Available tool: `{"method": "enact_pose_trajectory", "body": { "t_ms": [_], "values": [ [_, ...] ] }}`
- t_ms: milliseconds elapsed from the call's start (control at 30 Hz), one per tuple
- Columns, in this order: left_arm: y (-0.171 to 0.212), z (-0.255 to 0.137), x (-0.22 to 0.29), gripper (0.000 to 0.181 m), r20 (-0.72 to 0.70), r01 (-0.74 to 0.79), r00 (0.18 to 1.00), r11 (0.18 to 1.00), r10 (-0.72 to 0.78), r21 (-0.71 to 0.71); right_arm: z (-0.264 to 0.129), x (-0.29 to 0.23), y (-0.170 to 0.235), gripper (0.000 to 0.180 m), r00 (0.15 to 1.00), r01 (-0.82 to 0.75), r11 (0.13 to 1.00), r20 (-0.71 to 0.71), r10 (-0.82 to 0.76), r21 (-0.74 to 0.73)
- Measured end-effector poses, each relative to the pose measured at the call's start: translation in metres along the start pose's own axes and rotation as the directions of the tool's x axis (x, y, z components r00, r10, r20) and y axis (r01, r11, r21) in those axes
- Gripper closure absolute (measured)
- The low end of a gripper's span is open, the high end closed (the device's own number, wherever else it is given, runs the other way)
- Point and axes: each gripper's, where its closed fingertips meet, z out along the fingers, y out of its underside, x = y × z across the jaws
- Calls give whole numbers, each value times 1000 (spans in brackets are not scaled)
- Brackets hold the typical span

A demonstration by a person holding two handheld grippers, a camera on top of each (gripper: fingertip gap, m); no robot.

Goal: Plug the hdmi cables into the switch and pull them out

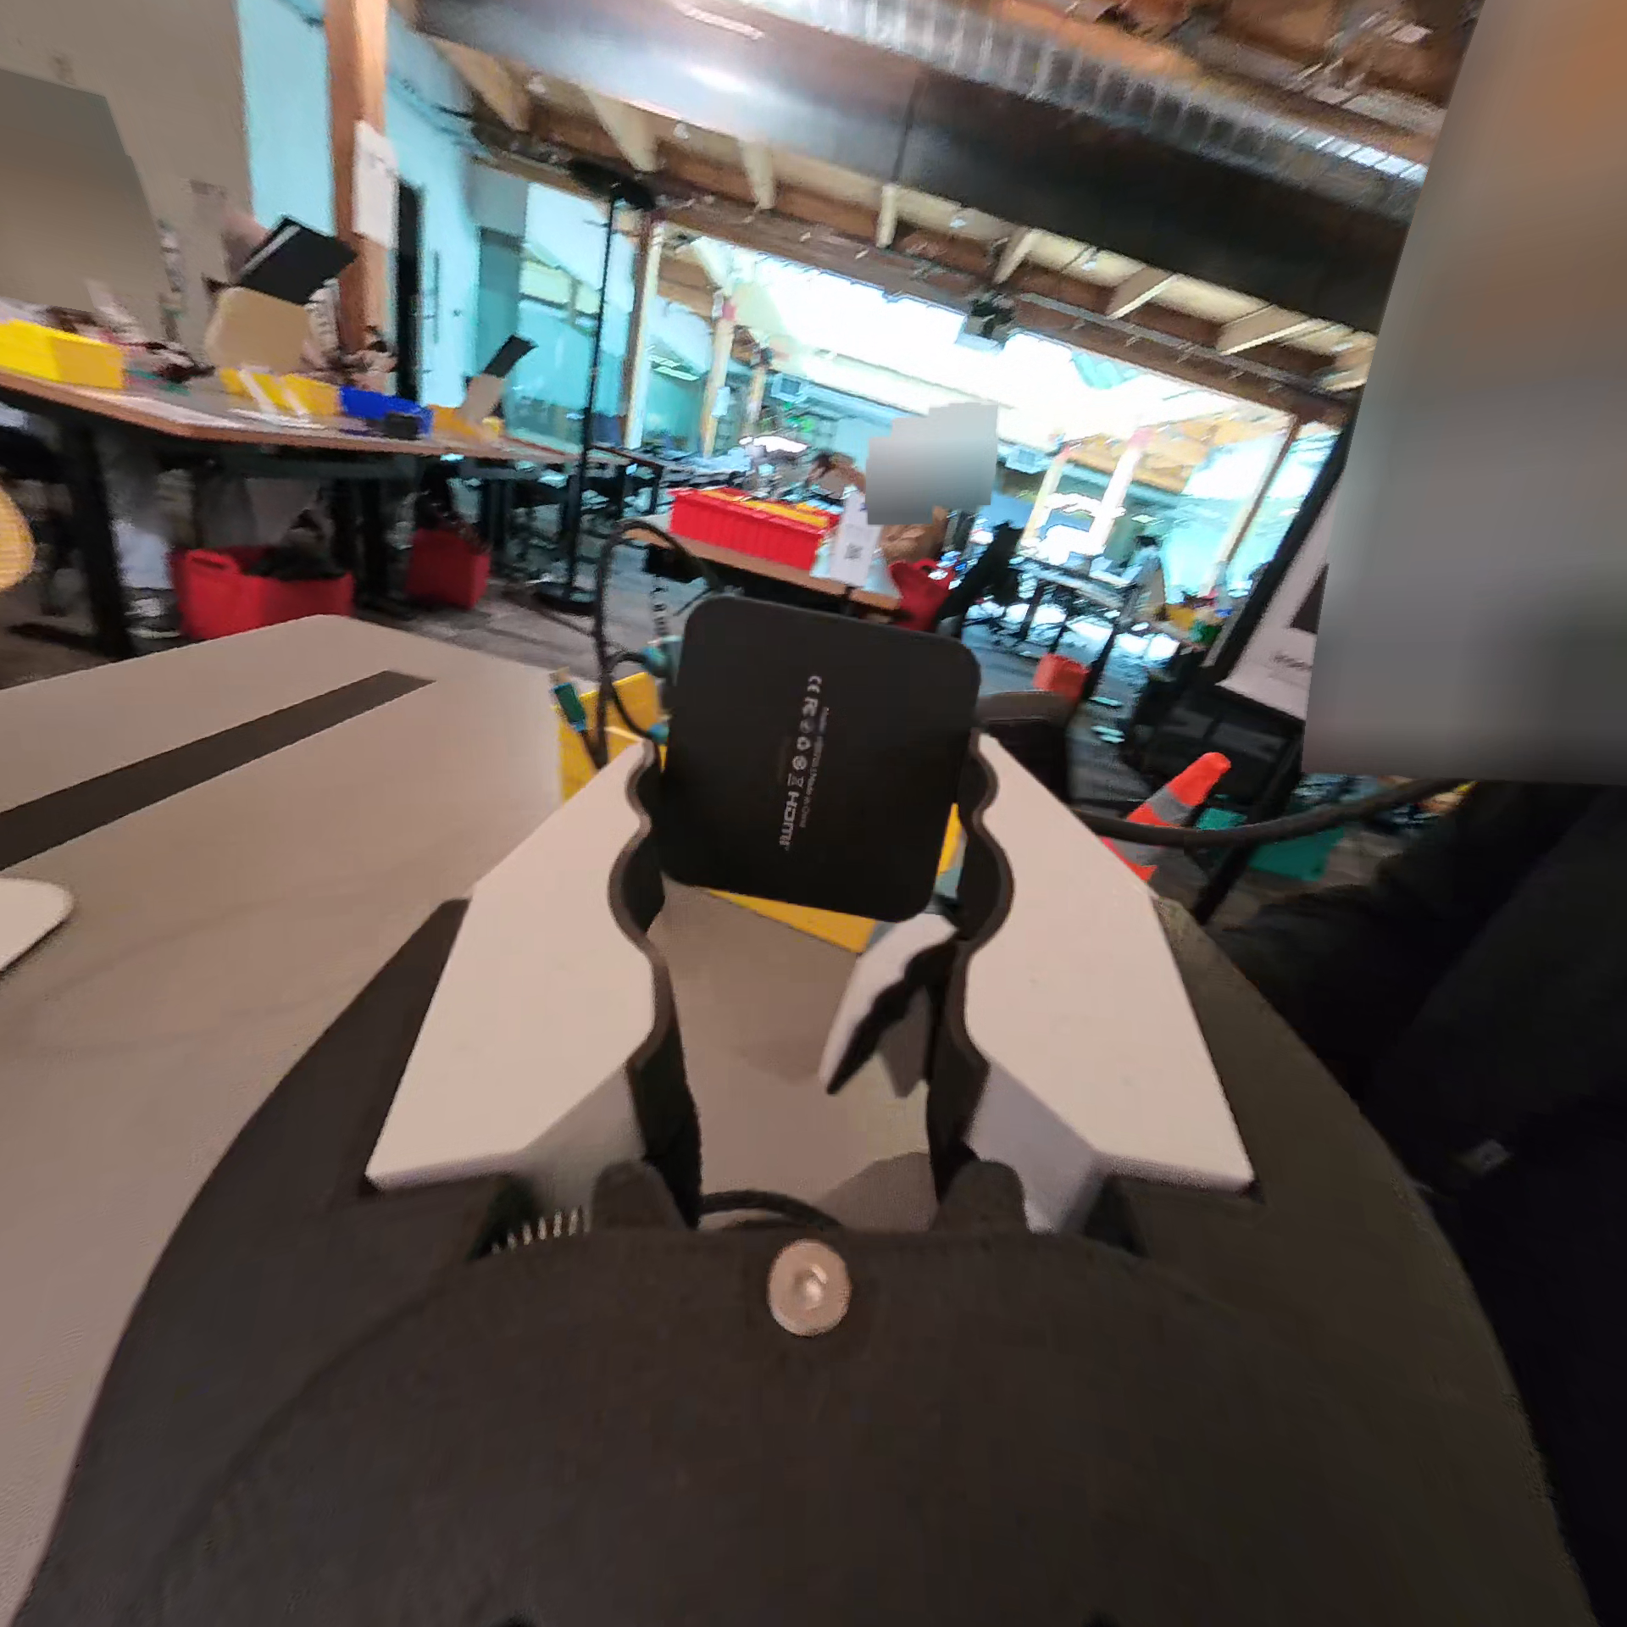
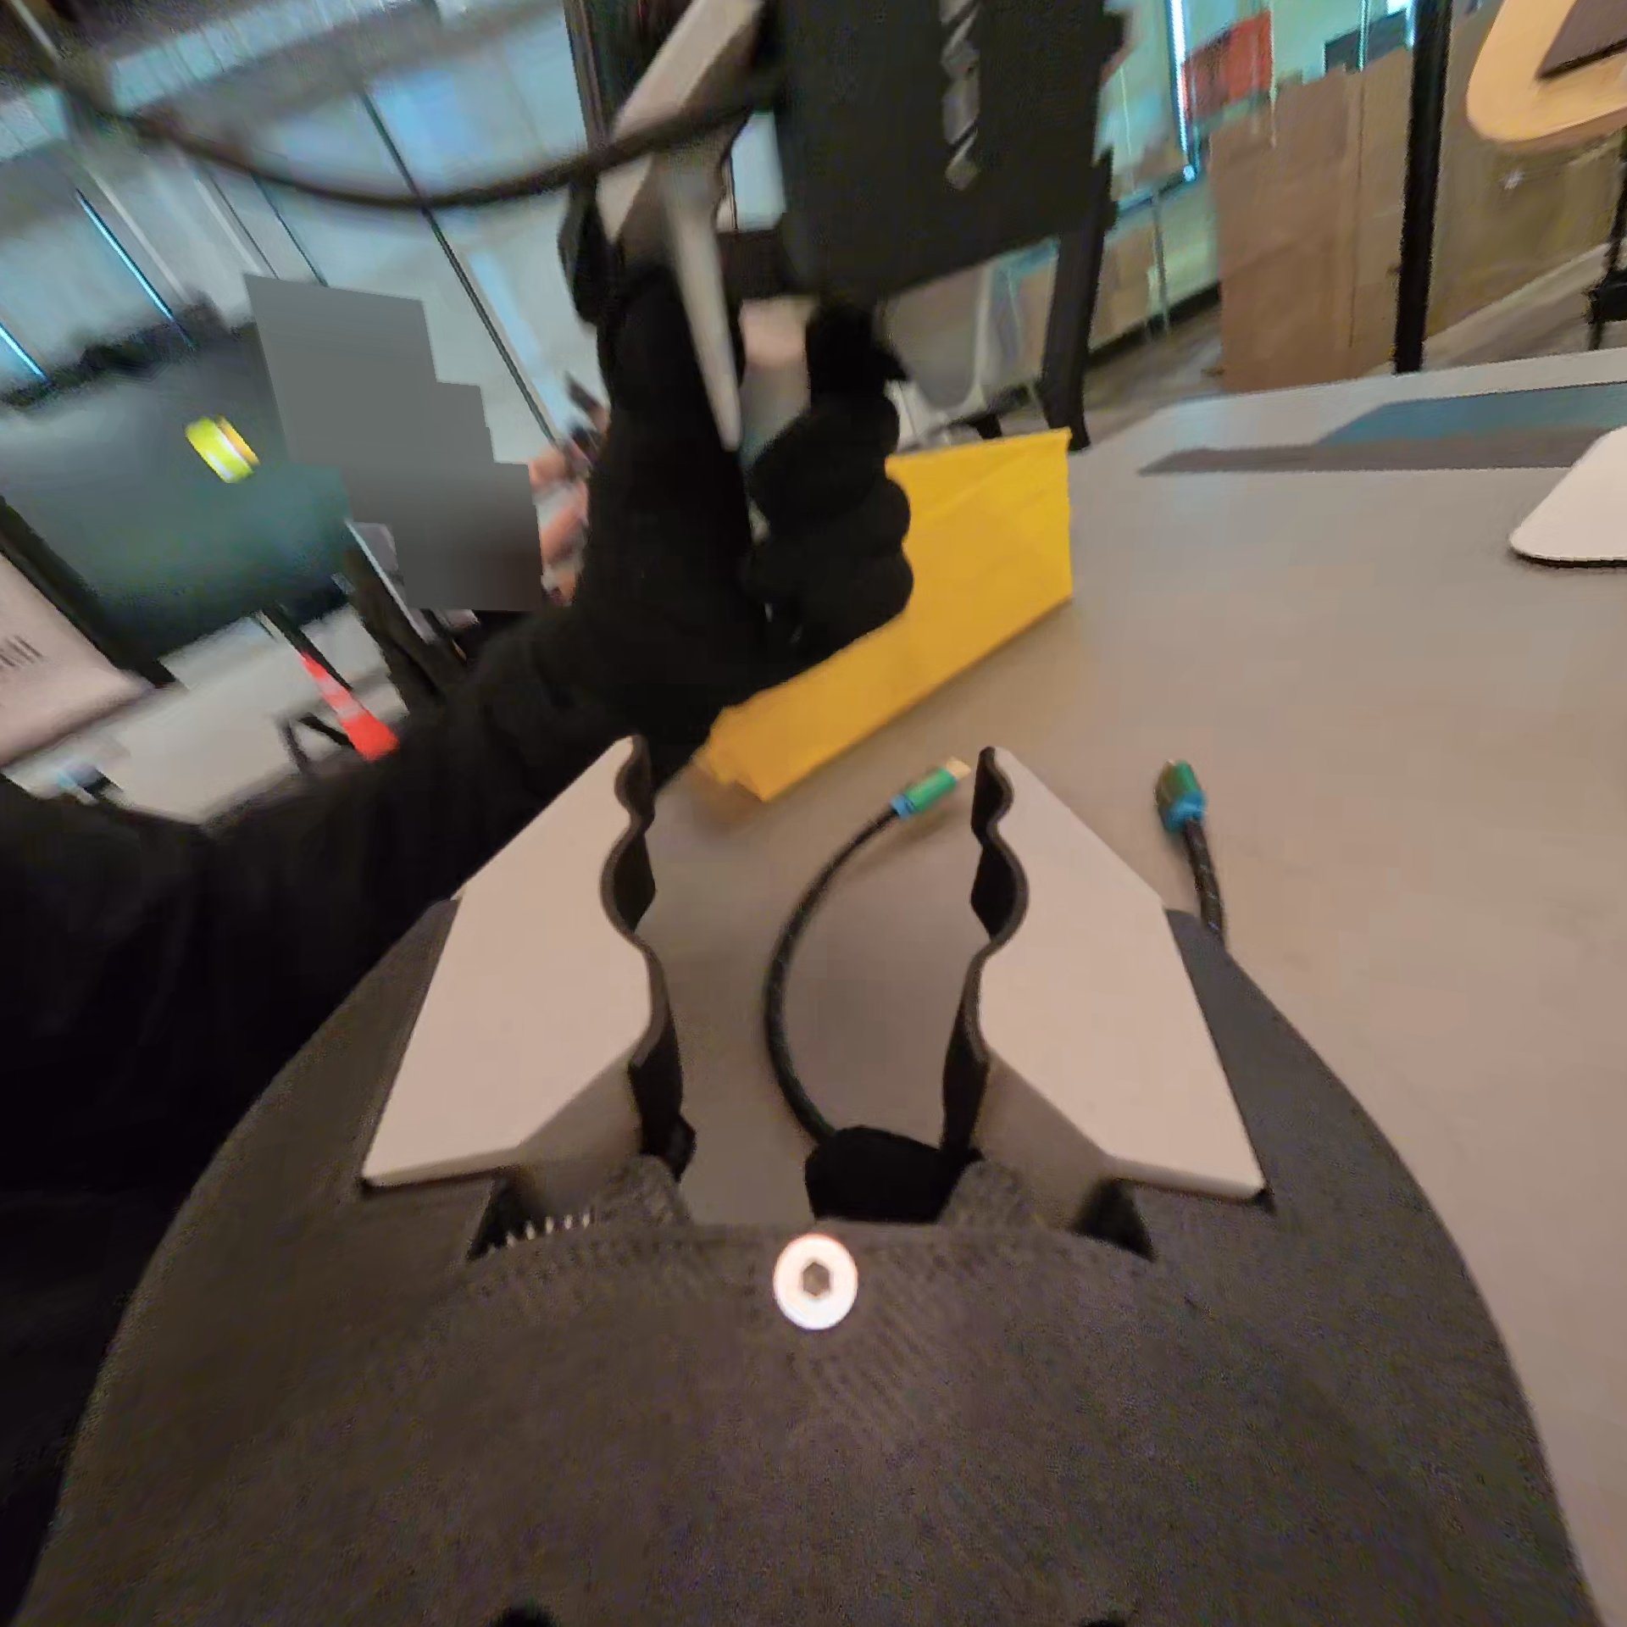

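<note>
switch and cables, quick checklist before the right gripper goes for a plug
1. Switch held by left gripper: ok, clamped between its fingers and lifted off the table.
2. Right gripper free: ok, jaws open, nothing between them.
3. Loose plug in reach: ok, a green-and-blue plug lies on the table just ahead of the right fingertips.
4. Second plug apart from the first: ok, it lies off to the right.
5. Switch ports facing the right gripper: cannot tell, no port is visible.
6. Yellow bin clear of the plugs: ok.
</note>
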Motion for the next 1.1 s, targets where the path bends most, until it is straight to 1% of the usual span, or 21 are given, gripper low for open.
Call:
{"method": "enact_pose_trajectory", "body": {
  "t_ms": [67,133,167,267,367,400,467,500,633,733,900,933,1033,1100],
  "values": [
    [-4,-1,14,116,-77,23,997,999,-20,37,-1,-1,-21,108,985,-154,981,90,144,115],
    [-11,-3,27,116,-150,56,988,994,-42,92,-1,-2,-39,106,940,-308,932,211,267,192],
    [-15,-4,33,116,-189,77,981,989,-53,122,0,-2,-47,106,917,-360,908,262,301,217],
    [-18,-3,50,116,-278,113,958,980,-64,164,6,-14,-68,108,858,-434,871,401,321,230],
    [-22,-1,66,116,-351,134,935,972,-59,195,13,-23,-87,110,823,-454,861,479,306,230],
    [-23,0,71,116,-373,142,926,968,-57,205,14,-26,-92,112,797,-478,849,518,311,225],
    [-24,2,79,115,-412,156,910,963,-54,220,13,-31,-101,115,716,-551,810,613,334,202],
    [-25,2,82,115,-428,164,902,960,-52,229,10,-34,-105,120,679,-574,795,656,330,195],
    [-26,2,91,115,-500,203,864,945,-49,258,6,-38,-107,123,635,-601,775,706,313,197],
    [-24,1,95,116,-533,213,845,939,-39,270,2,-38,-105,124,597,-626,763,728,337,160],
    [-21,2,93,116,-501,168,865,949,-13,267,5,-36,-91,128,641,-566,819,675,364,96],
    [-21,3,93,116,-496,157,869,952,-5,265,4,-37,-91,127,640,-567,818,676,365,95],
    [-22,4,97,116,-503,130,864,956,20,262,0,-41,-96,125,599,-600,795,708,374,87],
    [-21,6,99,116,-499,110,866,961,32,252,1,-42,-96,125,595,-602,794,711,375,86]
  ]
}}
